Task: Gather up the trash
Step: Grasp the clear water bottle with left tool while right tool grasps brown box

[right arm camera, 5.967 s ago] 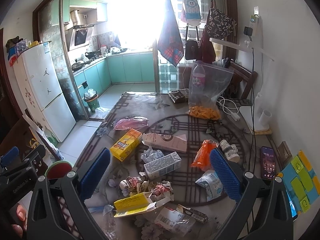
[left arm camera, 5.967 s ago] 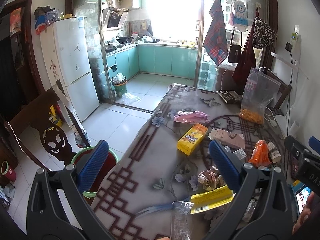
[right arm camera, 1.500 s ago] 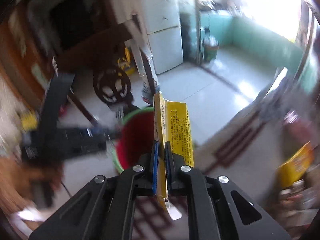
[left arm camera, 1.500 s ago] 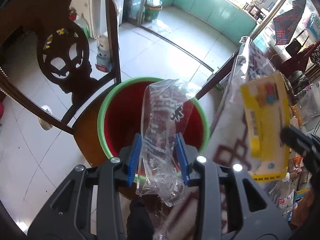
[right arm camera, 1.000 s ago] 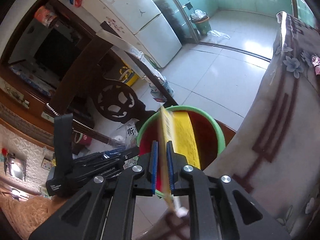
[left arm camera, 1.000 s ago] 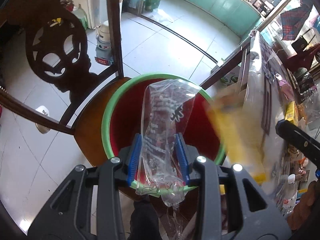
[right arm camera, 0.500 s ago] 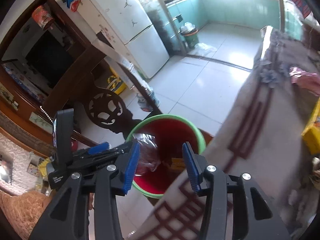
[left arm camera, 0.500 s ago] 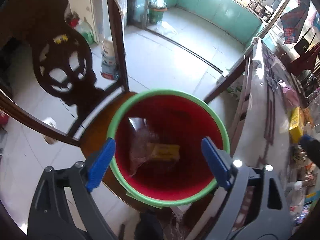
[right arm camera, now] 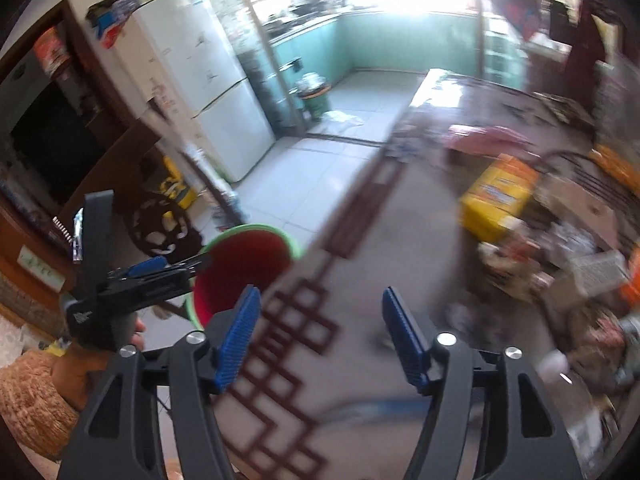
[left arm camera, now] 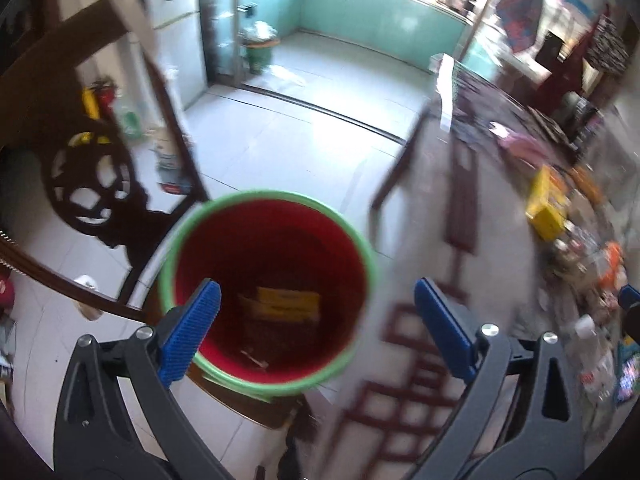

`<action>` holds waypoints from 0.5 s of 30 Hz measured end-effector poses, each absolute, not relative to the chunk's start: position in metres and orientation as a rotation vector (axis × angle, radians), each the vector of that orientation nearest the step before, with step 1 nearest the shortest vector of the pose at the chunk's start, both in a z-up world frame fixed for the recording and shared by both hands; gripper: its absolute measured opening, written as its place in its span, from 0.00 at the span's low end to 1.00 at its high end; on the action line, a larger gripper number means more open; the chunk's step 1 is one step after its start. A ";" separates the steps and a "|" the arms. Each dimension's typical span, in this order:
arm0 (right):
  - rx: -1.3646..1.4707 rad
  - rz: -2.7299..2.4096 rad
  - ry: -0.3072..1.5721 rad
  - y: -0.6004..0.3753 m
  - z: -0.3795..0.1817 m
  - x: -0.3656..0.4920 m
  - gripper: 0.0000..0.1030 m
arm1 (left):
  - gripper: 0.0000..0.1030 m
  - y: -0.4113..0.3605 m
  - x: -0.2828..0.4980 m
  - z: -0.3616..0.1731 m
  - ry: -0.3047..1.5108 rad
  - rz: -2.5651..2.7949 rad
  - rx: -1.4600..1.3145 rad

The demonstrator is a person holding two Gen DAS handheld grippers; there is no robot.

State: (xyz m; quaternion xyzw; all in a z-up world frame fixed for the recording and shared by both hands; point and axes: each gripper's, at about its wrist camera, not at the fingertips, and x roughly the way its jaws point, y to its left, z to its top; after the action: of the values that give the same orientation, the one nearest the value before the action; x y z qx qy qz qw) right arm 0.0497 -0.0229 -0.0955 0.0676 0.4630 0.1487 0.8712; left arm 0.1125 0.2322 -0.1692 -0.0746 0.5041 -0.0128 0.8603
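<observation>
A pale tiled floor runs from the near left toward a far kitchen lined with teal cabinets under bright window glare, with a small green waste bin standing by the doorway. At far left a white two-door fridge stands against the wall, and nearer, a dark carved wooden chair carries the red bucket with a green rim on its seat, just beside the table's near left edge. The table is covered in a grey cloth printed with dark red lattice lines and fills the right half of both views, blurred by motion. Inside the bucket lie a yellow flattened carton with dark print too blurred to read and a darker crumpled wrapper against it. Further right on the table sit a yellow box with a blue logo that cannot be read, a pink wrapper beyond it, and a jumble of other packets, bottles and an orange wrapper at the far right, all smeared. The left gripper hangs over the bucket's near right rim, its blue fingers having just been spreading, now very wide with nothing between them. The right gripper is over the table's near edge, its fingers having also just been parting, roughly half apart and empty. In the right wrist view a hand at left grips the left gripper's handle beside the bucket.
</observation>
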 end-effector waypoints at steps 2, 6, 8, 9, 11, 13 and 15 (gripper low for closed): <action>0.150 0.265 0.957 -0.051 -0.091 0.037 0.61 | 0.93 0.213 0.109 -0.165 1.068 -0.068 -0.151; 0.108 0.212 0.946 -0.104 -0.083 0.014 0.62 | 0.94 0.170 0.098 -0.153 1.046 -0.107 -0.104; 0.075 0.200 0.954 -0.136 -0.081 0.005 0.64 | 0.95 0.145 0.089 -0.147 1.043 -0.132 -0.092; 0.057 0.193 0.962 -0.151 -0.080 0.002 0.64 | 0.95 0.134 0.085 -0.145 1.049 -0.143 -0.098; 0.000 0.170 0.991 -0.185 -0.083 -0.004 0.64 | 0.95 0.111 0.076 -0.143 1.065 -0.177 -0.139; -0.054 0.153 1.047 -0.215 -0.095 -0.007 0.64 | 0.95 0.088 0.066 -0.140 1.081 -0.214 -0.196; -0.103 0.150 1.107 -0.241 -0.111 -0.009 0.64 | 0.95 0.066 0.058 -0.139 1.104 -0.250 -0.248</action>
State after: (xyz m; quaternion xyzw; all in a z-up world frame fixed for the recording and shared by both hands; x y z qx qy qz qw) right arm -0.0090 -0.2411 -0.1111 -0.0488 0.5249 0.0710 0.8468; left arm 0.0582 0.0658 -0.1395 -0.1170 0.5217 -0.1179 0.8368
